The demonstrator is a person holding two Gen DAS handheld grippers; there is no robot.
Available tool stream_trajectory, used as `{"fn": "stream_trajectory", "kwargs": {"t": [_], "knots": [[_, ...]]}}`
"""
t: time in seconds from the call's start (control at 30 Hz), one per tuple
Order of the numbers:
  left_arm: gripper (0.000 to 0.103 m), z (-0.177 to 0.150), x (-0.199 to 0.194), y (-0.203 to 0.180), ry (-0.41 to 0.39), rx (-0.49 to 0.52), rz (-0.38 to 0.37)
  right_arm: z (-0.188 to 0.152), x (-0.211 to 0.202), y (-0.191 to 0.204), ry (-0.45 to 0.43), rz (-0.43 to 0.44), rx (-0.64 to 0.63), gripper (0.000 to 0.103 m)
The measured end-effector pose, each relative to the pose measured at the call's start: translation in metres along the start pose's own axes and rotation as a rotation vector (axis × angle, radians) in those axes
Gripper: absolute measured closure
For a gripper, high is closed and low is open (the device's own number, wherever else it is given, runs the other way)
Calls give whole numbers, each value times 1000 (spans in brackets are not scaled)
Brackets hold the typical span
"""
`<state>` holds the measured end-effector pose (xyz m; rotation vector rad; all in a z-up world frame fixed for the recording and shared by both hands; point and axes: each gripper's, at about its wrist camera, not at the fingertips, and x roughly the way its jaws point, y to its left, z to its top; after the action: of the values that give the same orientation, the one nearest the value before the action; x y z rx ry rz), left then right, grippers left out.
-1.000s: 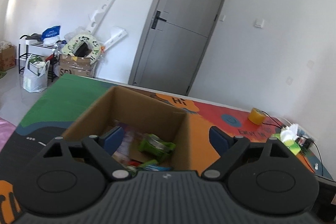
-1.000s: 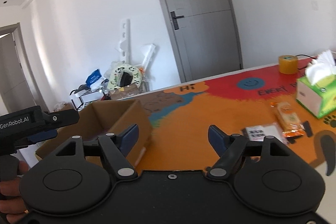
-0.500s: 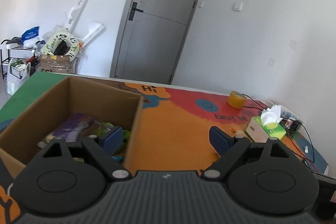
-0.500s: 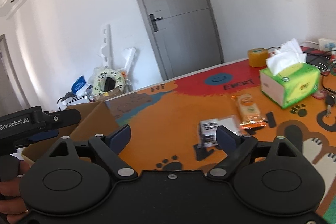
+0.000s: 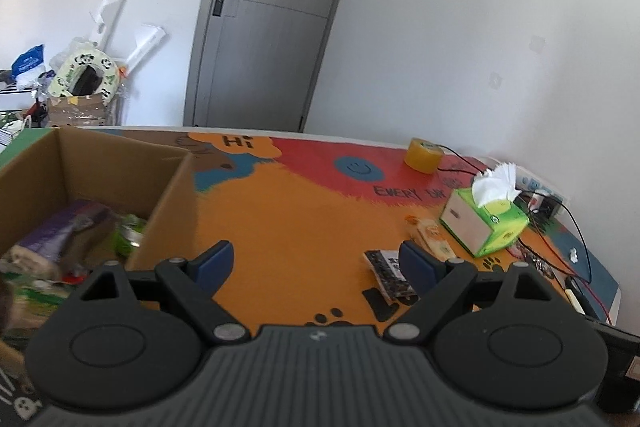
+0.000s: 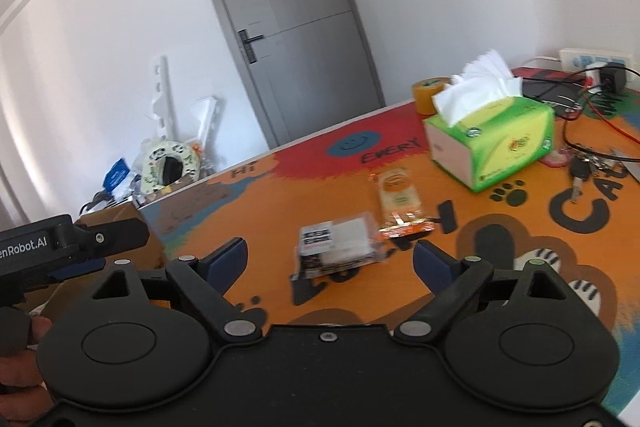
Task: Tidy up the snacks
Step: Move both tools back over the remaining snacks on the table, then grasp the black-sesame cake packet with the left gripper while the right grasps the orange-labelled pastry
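Note:
A black-and-white snack packet point(image 6: 336, 245) lies on the colourful table mat, with an orange snack packet point(image 6: 400, 203) just behind it. Both show in the left wrist view, the black-and-white one point(image 5: 386, 269) and the orange one point(image 5: 428, 233). A cardboard box point(image 5: 168, 187) at the left holds several snacks, among them a purple pack point(image 5: 60, 231) and a green one point(image 5: 128, 233). My right gripper point(image 6: 330, 257) is open and empty, just in front of the black-and-white packet. My left gripper point(image 5: 316, 263) is open and empty, to the right of the box.
A green tissue box point(image 6: 492, 143) stands right of the packets. A yellow tape roll point(image 5: 424, 155) sits near the far edge. Cables, keys point(image 6: 580, 171) and a power strip point(image 6: 592, 61) lie at the right. A grey door point(image 5: 264, 27) and floor clutter are behind.
Both grippers have swung to the right, away from the box. The right gripper has come closer to the two packets. Both stay open and empty.

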<state>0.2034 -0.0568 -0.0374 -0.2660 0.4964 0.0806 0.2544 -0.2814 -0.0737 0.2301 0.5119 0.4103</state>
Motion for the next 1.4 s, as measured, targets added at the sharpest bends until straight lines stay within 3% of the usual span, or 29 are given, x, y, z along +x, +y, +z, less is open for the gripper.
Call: {"fn": "stream_trajectory", "kwargs": {"t": [0.37, 0.5, 0.57, 1.03, 1.4], "knots": [[14, 3, 44, -32, 96, 30, -6, 7, 3, -33, -13, -67, -1, 13], [7, 3, 57, -47, 114, 23, -10, 10, 5, -46, -9, -80, 14, 12], [6, 2, 61, -55, 110, 29, -10, 10, 5, -52, -14, -83, 9, 0], [4, -14, 101, -95, 158, 53, 2, 11, 2, -88, -26, -117, 67, 0], [5, -31, 137, -102, 195, 61, 67, 17, 18, -94, -2, -141, 65, 0]]}}
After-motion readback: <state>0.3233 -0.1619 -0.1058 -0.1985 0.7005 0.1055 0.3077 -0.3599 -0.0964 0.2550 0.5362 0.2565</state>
